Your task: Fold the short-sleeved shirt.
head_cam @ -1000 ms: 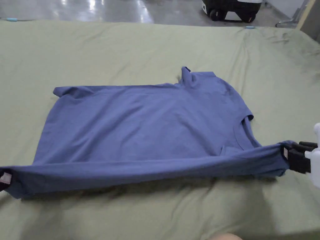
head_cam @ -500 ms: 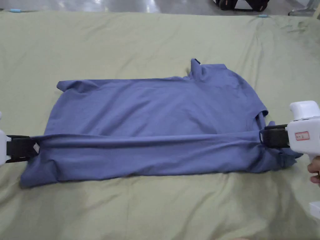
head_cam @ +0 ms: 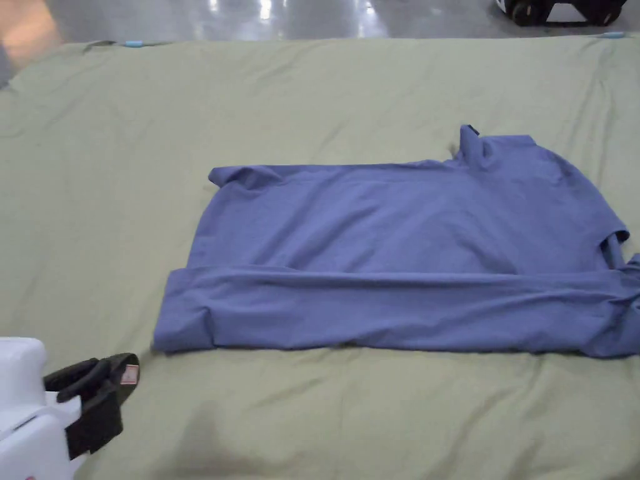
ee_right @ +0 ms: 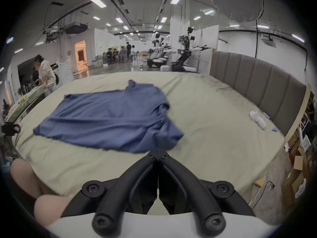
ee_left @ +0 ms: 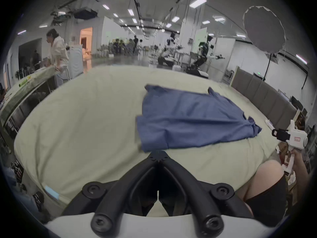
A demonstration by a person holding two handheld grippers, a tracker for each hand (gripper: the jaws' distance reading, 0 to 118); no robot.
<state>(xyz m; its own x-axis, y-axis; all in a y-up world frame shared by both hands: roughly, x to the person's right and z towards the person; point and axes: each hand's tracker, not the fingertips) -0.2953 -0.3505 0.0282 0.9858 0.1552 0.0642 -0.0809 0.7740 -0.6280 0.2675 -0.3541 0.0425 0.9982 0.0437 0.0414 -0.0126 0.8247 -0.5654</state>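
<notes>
While the head view looks down on the bed [head_cam: 312, 94], the blue shirt [head_cam: 400, 250] lies flat on its green sheet, long axis running left to right, collar end to the right, its near long edge already folded over as a band. The left gripper [head_cam: 109, 375] sits off the shirt's near-left corner, apart from the cloth, its fingers gripping nothing; whether they are fully closed I cannot tell from here.

From the left gripper view, the shirt [ee_left: 188, 119] lies straight ahead of the fingers [ee_left: 158, 157], which meet at their tips with no cloth between them. The right gripper [ee_left: 277, 134] hangs just beyond the shirt's sleeve end, clear of it.

From the right gripper view, the shirt [ee_right: 109, 119] lies ahead and leftward; its rumpled sleeve end is nearest the clenched, empty fingers [ee_right: 158, 155]. Judging by this, the far long edge probably comes next, each gripper taking its own end.
</notes>
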